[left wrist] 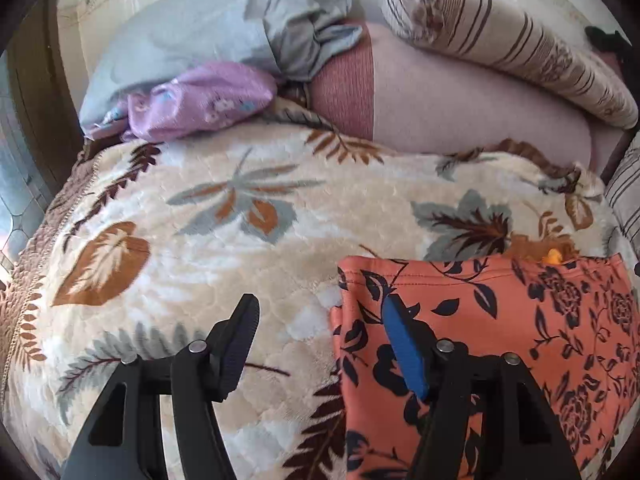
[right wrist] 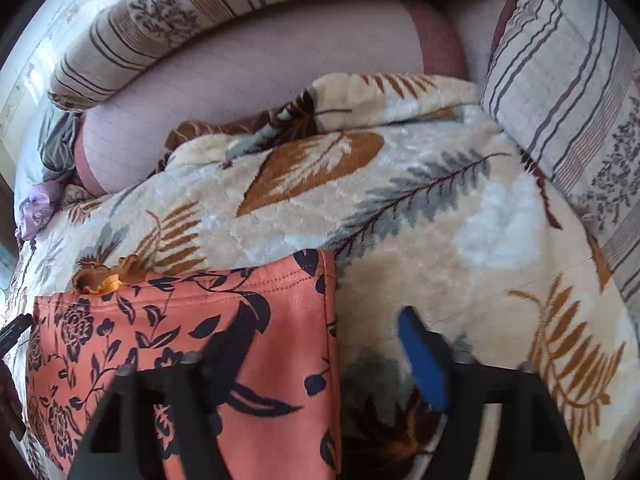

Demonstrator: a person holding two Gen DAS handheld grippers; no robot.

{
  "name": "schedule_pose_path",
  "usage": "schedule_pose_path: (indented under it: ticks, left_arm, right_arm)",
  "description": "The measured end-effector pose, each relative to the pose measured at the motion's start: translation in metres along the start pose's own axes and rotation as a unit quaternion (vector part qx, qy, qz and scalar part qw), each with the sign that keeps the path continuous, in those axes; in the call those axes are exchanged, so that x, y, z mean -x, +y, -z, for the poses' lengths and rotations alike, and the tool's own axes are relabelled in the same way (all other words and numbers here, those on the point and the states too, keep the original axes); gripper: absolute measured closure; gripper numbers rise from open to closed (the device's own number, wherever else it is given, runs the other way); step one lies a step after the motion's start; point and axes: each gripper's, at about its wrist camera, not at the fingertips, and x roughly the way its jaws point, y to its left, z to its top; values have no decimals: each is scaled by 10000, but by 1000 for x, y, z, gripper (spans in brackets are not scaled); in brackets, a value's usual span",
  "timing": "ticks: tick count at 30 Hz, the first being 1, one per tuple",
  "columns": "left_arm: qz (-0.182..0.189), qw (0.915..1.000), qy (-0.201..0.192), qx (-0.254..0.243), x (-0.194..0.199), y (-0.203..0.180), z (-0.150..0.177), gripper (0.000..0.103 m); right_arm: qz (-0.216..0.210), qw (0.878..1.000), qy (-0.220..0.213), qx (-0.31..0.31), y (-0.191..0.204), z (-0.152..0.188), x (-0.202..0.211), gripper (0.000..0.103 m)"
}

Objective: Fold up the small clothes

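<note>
- Left wrist view: left tongs are wide open, nothing between the fingers, nothing gripped.
- Black finger sits over the blanket; blue-padded finger sits over the left edge of the orange flowered garment.
- Garment lies flat on the blanket, folded, with a stitched hem along its far edge. It fills the space right of the tongs and runs under the blue finger.
- Small orange bow at the garment's far edge, ahead and right of the tongs.
- Far ahead: purple cloth and grey cloth to the left, striped pillow to the right, pink sheet between.
- Right wrist view: right tongs also wide open, gripping nothing; frame is blurred around the fingers.
- Black finger is over the garment; blue finger is over the blanket, right of the garment's right edge.
- Garment's right edge runs between the two fingers; most of it lies left of the tongs.
- Bow is ahead and left, at the far edge.
- Striped pillows: one far ahead, one ahead right.
- Black tip of the other tongs shows at the left frame edge.
</note>
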Motion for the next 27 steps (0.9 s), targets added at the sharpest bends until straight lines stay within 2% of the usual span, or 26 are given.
schedule_pose_path:
  ticks: [3,5,6,8,10,13,14,15,18,20,22,25,26,27]
  left_arm:
    - [258,9983,-171,490,53,26,23,37]
    - [532,9929,-182,1050,82,45,49,32]
    - [680,9874,-201,1416,94,52,67,32]
    - [1039,9695,-135,2215,111,60,108,29]
    - [1366,9471,68,2902,113,59,147,28]
    - [1527,9184,545,3609,93,43,185,28]
    - [1643,9115,615,3721,87,36,190,28]
    - [1733,9081,606,3763,81,30,190,28]
    - [1693,9063,475,3844,68,20,178,28]
    - [1613,9003,491,4012,55,17,170,28]
    - [1458,8969,445,4152,44,15,166,28]
    - [1295,9017,374,4109,42,15,160,29]
    - [1239,9064,438,4014,39,13,157,46]
    - [1118,9152,603,3825,35,12,153,74]
  right_arm:
    - [-510,9978,-216,-376,-8,11,52,20]
    - [-1030,9913,-243,-779,-15,32,86,20]
    - [-1312,9858,-241,-1020,-19,47,99,20]
    - [-1879,9691,-106,-1595,-21,87,113,17]
    - [-2201,9506,309,-2168,-24,135,110,17]
    - [-2288,9221,888,-2991,-31,192,80,17]
    - [-2356,9103,940,-3271,-34,201,71,17]
    - [-2375,9066,747,-3407,-37,202,70,17]
    - [-2507,9004,519,-3518,-33,188,67,16]
    - [-2280,8950,654,-3777,-33,184,55,16]
    - [-2142,8878,540,-4038,-34,184,49,16]
    - [-1996,8881,324,-4128,-30,173,43,19]
    - [-1962,8872,313,-4163,-32,171,38,28]
    - [-1911,8872,369,-4184,-33,168,30,47]
